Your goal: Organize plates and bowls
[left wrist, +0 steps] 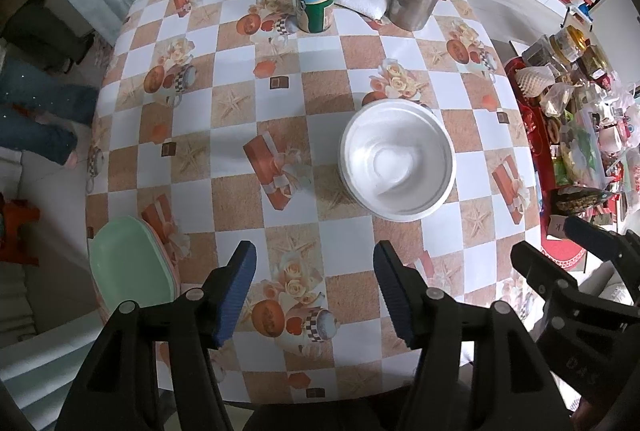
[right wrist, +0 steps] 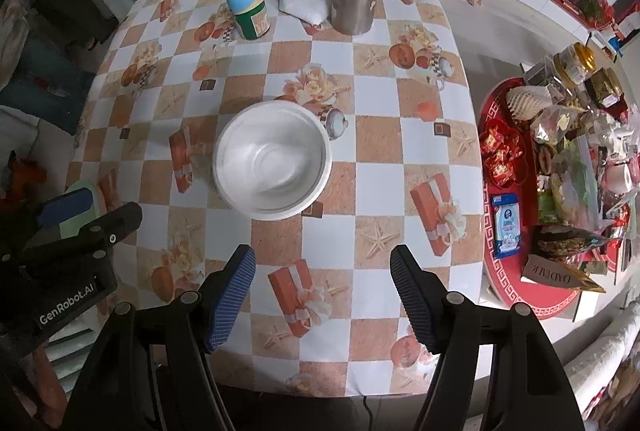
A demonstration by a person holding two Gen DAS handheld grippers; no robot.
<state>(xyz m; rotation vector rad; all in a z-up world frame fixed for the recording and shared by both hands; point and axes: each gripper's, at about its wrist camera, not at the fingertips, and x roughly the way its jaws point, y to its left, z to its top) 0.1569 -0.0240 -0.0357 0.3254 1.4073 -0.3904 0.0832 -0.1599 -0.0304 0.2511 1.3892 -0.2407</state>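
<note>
We held the left gripper [left wrist: 316, 287] and right gripper [right wrist: 323, 295] spread and empty above the checkered table [left wrist: 248, 79], with the stacked white bowls [left wrist: 398, 167] ahead between them and the green plate [left wrist: 132, 267] just left of the left gripper, the nearer tool.

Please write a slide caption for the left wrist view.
Open left gripper hovers above checkered table; white bowls ahead.

We carry two matching tools: our left gripper [left wrist: 316, 287] and right gripper [right wrist: 323, 295] are black plastic frames with silver round screws at the knuckles and ribbed blue pads [right wrist: 232, 301] lining the fingers. White "GenRobot.AI" lettering [right wrist: 66, 307] marks the left one's housing.
</note>
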